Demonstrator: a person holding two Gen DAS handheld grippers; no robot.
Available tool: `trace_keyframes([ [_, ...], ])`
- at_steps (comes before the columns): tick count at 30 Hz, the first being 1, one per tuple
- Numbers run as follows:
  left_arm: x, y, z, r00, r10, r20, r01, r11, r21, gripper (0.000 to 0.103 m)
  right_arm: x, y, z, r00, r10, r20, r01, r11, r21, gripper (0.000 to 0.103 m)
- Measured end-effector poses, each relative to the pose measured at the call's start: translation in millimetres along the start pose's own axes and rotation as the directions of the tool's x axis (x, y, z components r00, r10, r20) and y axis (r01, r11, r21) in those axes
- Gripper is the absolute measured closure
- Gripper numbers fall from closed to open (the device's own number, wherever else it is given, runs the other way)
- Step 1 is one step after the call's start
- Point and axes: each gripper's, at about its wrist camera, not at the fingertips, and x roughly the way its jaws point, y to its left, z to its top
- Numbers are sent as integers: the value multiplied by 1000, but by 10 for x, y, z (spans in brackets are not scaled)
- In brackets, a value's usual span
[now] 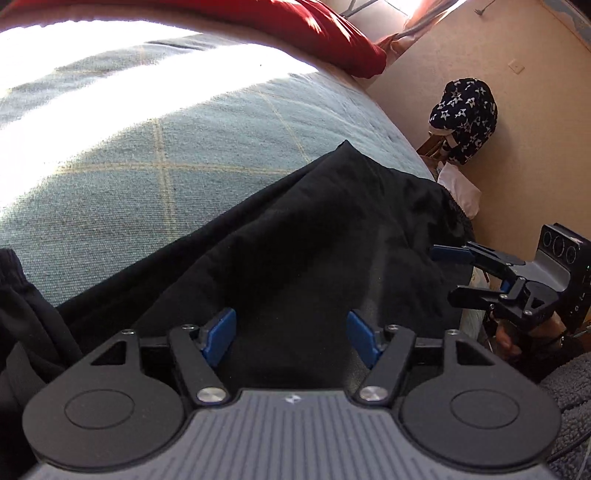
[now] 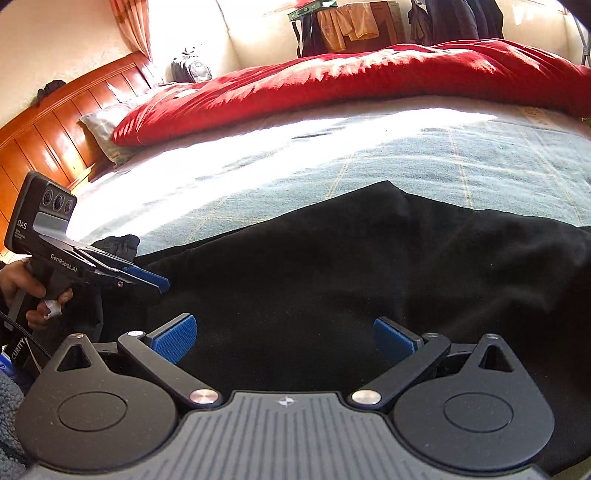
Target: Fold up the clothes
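Both jaws stand apart and grip nothing: left gripper (image 1: pixel 291 338) and right gripper (image 2: pixel 284 338) hover over the black garment (image 1: pixel 295 236), which lies spread on the blue-grey bedspread (image 1: pixel 147 147). Folding appears barely begun; every fold remains. Only the right wrist view shows the headboard (image 2: pixel 55 129) and red duvet (image 2: pixel 369 74).

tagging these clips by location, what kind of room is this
Most likely a bedroom in a home. A bed with a wooden headboard, a pillow and a red duvet fills the view, and clothes hang at the far wall.
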Motion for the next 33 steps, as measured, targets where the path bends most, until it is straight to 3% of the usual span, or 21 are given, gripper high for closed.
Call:
trace_keyframes([
  [4,-173,-111,103,998,12,58,-15,999,51,36,-20,-12,-20,1000,-2,4,1,1000,20,0],
  [7,-237,-117,245,990,70,118,-83,990,111,38,-45,25,-13,1000,-3,11,3,1000,16,0],
  [9,-276,-114,333,982,106,157,-128,981,143,45,-60,67,-9,1000,-8,16,8,1000,6,0],
  [11,-267,-25,343,979,132,156,-151,982,117,63,-75,91,-28,1000,-7,16,7,1000,6,0],
  [13,-255,1,305,982,116,152,-134,984,117,66,-92,102,-62,1000,-11,14,10,1000,18,0],
  [16,-203,-36,196,990,60,130,-78,987,142,66,-85,81,-105,1000,-15,13,14,999,49,0],
  [20,31,8,2,998,53,18,-55,994,99,66,-19,83,-70,1000,4,13,-4,997,73,0],
  [24,-38,-100,-150,1000,-18,-12,19,994,107,61,27,157,-4,1000,18,16,-19,998,52,0],
  [26,-93,-156,-161,1000,1,-7,0,992,129,59,43,167,23,1000,10,11,-11,999,40,0],
  [30,-194,-125,-108,998,48,50,-54,991,122,49,-55,111,68,996,-86,21,85,996,18,0],
  [33,-206,-147,-77,992,90,84,-100,986,135,48,-158,45,31,987,-162,15,162,987,-10,0],
])
